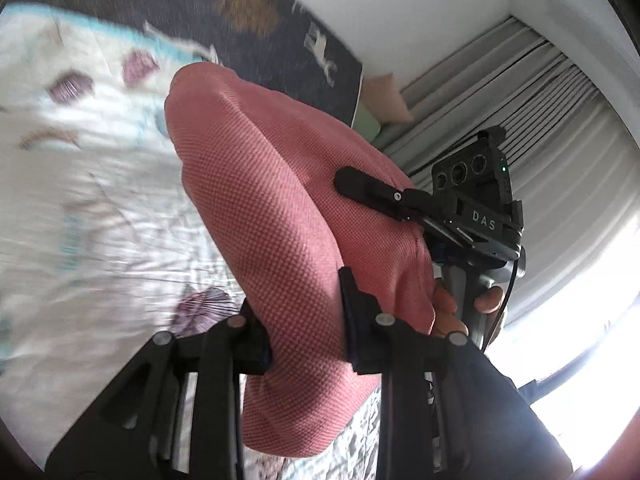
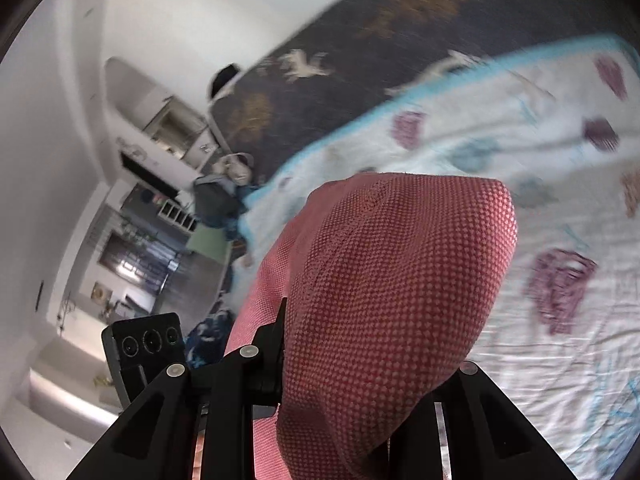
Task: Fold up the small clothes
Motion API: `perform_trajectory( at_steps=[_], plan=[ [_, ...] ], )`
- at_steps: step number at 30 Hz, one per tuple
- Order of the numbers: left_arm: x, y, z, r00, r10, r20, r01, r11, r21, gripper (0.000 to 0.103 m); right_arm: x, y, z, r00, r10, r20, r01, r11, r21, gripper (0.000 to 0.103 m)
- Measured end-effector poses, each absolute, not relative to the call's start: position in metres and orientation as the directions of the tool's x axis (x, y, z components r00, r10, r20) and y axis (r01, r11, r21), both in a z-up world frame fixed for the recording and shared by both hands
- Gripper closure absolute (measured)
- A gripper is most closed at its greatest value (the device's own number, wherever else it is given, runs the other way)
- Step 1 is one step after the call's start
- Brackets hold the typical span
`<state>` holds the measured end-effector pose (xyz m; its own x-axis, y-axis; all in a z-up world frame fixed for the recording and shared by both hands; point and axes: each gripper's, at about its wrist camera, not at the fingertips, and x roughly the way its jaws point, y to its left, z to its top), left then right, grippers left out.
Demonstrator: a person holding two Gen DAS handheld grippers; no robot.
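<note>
A pink mesh-knit garment (image 1: pixel 272 208) hangs bunched in the air above the bed, held by both grippers. My left gripper (image 1: pixel 306 320) is shut on its lower part, the cloth passing between the two black fingers. My right gripper (image 1: pixel 362 186) shows in the left wrist view at the right, pinching the garment's edge. In the right wrist view the garment (image 2: pixel 392 280) drapes over the right gripper (image 2: pixel 360 364) and hides its right finger. The left gripper's camera body (image 2: pixel 146 340) shows at lower left.
A white quilt (image 1: pixel 80 200) with purple and teal prints and a teal border covers the bed below. A dark blanket (image 1: pixel 200 8) with white deer shapes lies beyond it. Grey curtains (image 1: pixel 540 120) hang at the right. Shelves and furniture (image 2: pixel 160 140) stand beyond the bed.
</note>
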<state>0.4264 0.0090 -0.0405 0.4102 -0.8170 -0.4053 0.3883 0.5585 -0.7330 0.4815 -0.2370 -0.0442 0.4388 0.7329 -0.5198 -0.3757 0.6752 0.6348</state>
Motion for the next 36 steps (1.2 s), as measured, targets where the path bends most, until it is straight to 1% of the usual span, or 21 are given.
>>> perform_trajectory(
  at_steps=[4, 7, 14, 17, 21, 23, 27, 33, 36],
  plan=[
    [0.387, 0.074, -0.007, 0.5, -0.78, -0.375, 0.379, 0.587, -0.715, 0.074, 0.459, -0.177, -0.008, 0.419, 0.761, -0.496, -0.452, 0.648, 0.613, 0.078],
    [0.364, 0.116, 0.009, 0.563, -0.742, -0.364, 0.361, 0.617, -0.699, 0.074, 0.442, -0.114, 0.016, 0.378, 0.787, -0.487, -0.521, 0.616, 0.591, 0.078],
    [0.301, 0.262, 0.029, 0.723, -0.607, -0.331, 0.253, 0.678, -0.69, 0.074, 0.42, 0.042, 0.044, 0.232, 0.85, -0.473, -0.659, 0.495, 0.566, 0.078],
    [0.278, 0.322, 0.025, 0.779, -0.54, -0.318, 0.189, 0.686, -0.703, 0.074, 0.413, 0.109, 0.045, 0.156, 0.87, -0.468, -0.7, 0.431, 0.569, 0.078],
    [0.243, 0.384, 0.014, 0.832, -0.455, -0.317, 0.11, 0.696, -0.71, 0.074, 0.396, 0.203, 0.038, 0.044, 0.878, -0.477, -0.747, 0.346, 0.568, 0.078],
    [0.227, 0.414, 0.006, 0.857, -0.409, -0.315, 0.066, 0.692, -0.719, 0.074, 0.389, 0.235, 0.036, 0.01, 0.878, -0.478, -0.751, 0.322, 0.577, 0.078],
    [0.195, 0.453, -0.003, 0.89, -0.335, -0.311, 0.017, 0.705, -0.709, 0.074, 0.376, 0.303, 0.025, -0.074, 0.882, -0.466, -0.762, 0.252, 0.597, 0.078],
    [0.171, 0.511, -0.041, 0.914, -0.269, -0.303, -0.057, 0.656, -0.753, 0.074, 0.357, 0.39, 0.003, -0.144, 0.848, -0.511, -0.784, 0.217, 0.581, 0.078],
    [0.171, 0.524, -0.054, 0.914, -0.249, -0.32, -0.089, 0.646, -0.758, 0.074, 0.354, 0.419, -0.015, -0.173, 0.836, -0.521, -0.782, 0.205, 0.589, 0.078]
  ],
)
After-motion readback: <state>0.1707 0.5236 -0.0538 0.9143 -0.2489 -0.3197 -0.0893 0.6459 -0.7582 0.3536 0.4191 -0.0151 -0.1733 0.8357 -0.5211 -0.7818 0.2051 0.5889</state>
